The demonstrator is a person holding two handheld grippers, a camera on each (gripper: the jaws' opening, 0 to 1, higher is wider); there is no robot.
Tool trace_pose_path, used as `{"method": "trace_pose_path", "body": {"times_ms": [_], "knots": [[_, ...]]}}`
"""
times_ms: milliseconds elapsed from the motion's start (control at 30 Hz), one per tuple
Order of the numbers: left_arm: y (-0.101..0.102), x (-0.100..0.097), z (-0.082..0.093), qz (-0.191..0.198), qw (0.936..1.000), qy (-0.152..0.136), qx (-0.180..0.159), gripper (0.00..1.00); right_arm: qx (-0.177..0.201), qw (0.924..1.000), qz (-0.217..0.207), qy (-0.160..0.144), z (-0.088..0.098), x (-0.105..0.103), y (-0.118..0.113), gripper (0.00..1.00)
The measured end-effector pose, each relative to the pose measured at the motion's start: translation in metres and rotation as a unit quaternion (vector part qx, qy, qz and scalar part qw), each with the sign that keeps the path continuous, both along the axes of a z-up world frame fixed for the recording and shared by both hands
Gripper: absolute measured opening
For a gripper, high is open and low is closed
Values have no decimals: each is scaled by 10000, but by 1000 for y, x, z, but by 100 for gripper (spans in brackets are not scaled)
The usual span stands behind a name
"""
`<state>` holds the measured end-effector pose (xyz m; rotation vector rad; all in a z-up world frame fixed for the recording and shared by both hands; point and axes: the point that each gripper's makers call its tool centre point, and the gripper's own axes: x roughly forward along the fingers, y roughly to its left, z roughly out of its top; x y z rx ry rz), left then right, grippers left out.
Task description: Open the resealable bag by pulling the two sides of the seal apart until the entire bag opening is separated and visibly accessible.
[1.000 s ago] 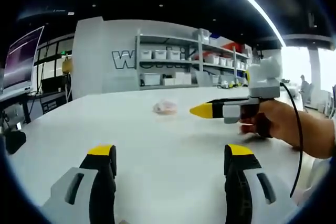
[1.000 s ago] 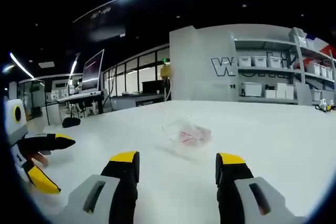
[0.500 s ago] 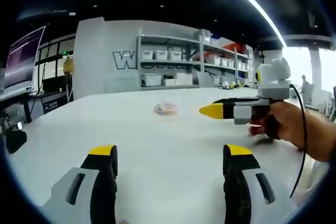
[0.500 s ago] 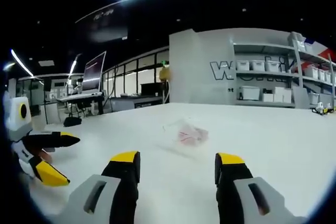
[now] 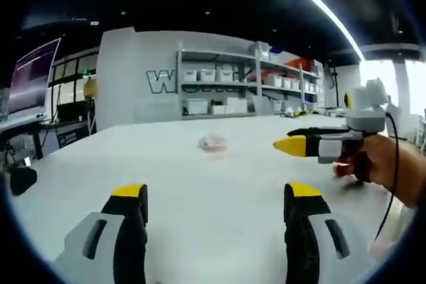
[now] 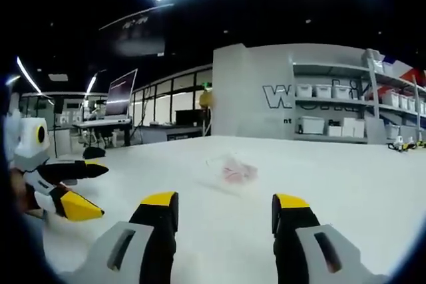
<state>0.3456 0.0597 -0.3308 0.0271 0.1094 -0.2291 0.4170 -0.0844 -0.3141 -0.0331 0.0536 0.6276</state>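
— Where was the resealable bag (image 6: 233, 169)?

— Alone on the white table (image 6: 346, 184), well ahead of both grippers, seal untouched.

— And the claws?

— The left gripper (image 5: 213, 194) and right gripper (image 6: 216, 201) both stood wide open, holding nothing.

— The risk?

— I judged the clear, light film hard to pinch; a jaw nudging it could slide it away, or catch both seal sides together.

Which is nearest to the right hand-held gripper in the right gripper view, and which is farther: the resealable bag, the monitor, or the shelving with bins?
1. Resealable bag, on the table just ahead.
2. Monitor, back left.
3. Shelving with bins, back right by the wall.
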Motion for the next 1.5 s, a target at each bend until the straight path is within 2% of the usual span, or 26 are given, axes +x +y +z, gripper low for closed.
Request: {"method": "trace_pose_path", "body": {"times_ms": [233,500,633,733,900,1000,1100,1167,1300,1500], "knots": [[3,1,9,118,9996,-221,-116,84,-83,9999,-61,-103,0,-5,-5,56],[4,3,12,238,9992,-314,22,84,-75,9996,-143,-211,4,-7,-13,56],[5,6,13,358,9985,-347,224,83,-113,9994,-178,-271,6,-10,-17,57],[4,6,15,367,9987,-347,112,83,-133,9990,-219,-375,11,-11,-21,58],[12,6,29,654,9956,-669,-33,88,-189,9970,-342,-670,23,-14,-27,66],[16,9,27,785,9946,-676,55,99,-188,9963,-420,-726,25,-13,-30,76],[21,9,26,939,9929,-688,248,100,-176,9968,-615,-484,17,-7,-37,94],[21,11,25,985,9924,-670,304,100,-195,9968,-698,-331,11,-5,-42,100],[20,13,31,969,9912,-787,439,100,-260,9972,-680,-169,6,-6,-45,100],[22,11,44,1003,9889,-976,503,100,-391,9955,-740,-448,20,-12,-48,100]]}}
